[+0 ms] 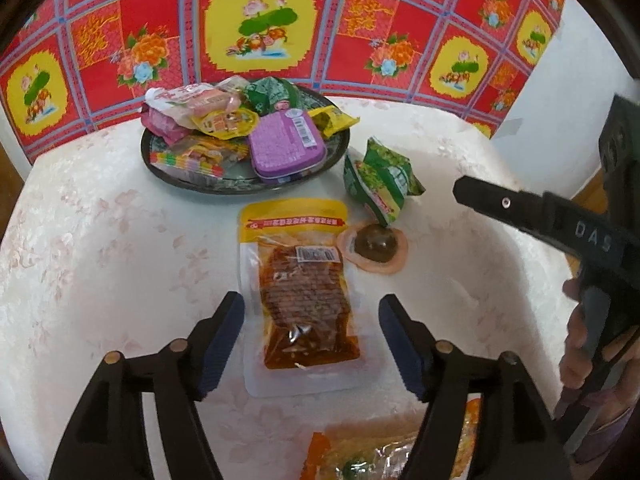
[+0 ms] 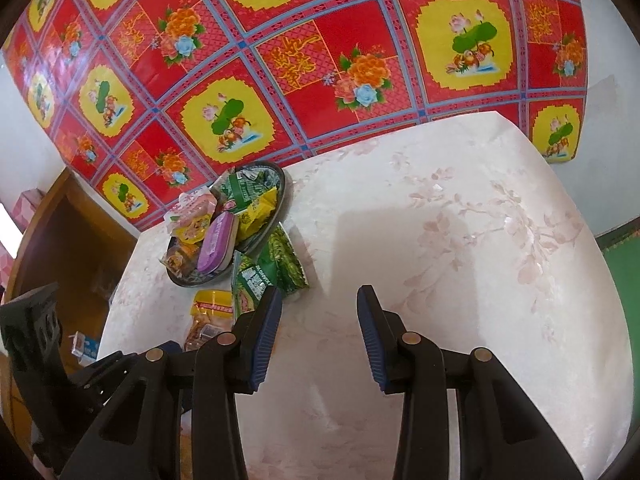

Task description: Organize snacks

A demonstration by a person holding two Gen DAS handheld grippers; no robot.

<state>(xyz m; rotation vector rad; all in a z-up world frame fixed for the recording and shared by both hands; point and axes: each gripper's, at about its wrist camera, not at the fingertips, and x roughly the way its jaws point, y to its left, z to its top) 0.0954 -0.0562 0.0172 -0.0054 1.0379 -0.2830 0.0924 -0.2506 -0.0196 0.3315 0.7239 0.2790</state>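
Observation:
A clear packet with a yellow top and red-brown slices (image 1: 304,292) lies flat on the white floral tablecloth (image 1: 100,240). My left gripper (image 1: 312,316) is open and straddles the packet's lower half, both pads clear of it. Behind it a dark plate (image 1: 188,179) holds several snack packets and a purple tin (image 1: 286,146). Two green packets (image 1: 380,180) and a brown round sweet in a peach wrapper (image 1: 374,245) lie right of the plate. My right gripper (image 2: 320,308) hovers open over bare cloth with nothing between its fingers. The plate (image 2: 285,184) and green packets (image 2: 280,260) are to its left.
An orange-edged packet (image 1: 360,456) lies at the near edge under my left gripper. A red and yellow floral cloth (image 1: 260,20) hangs behind the table. Wooden furniture (image 2: 72,240) stands beyond the table's left edge, green floor (image 2: 624,272) beyond its right.

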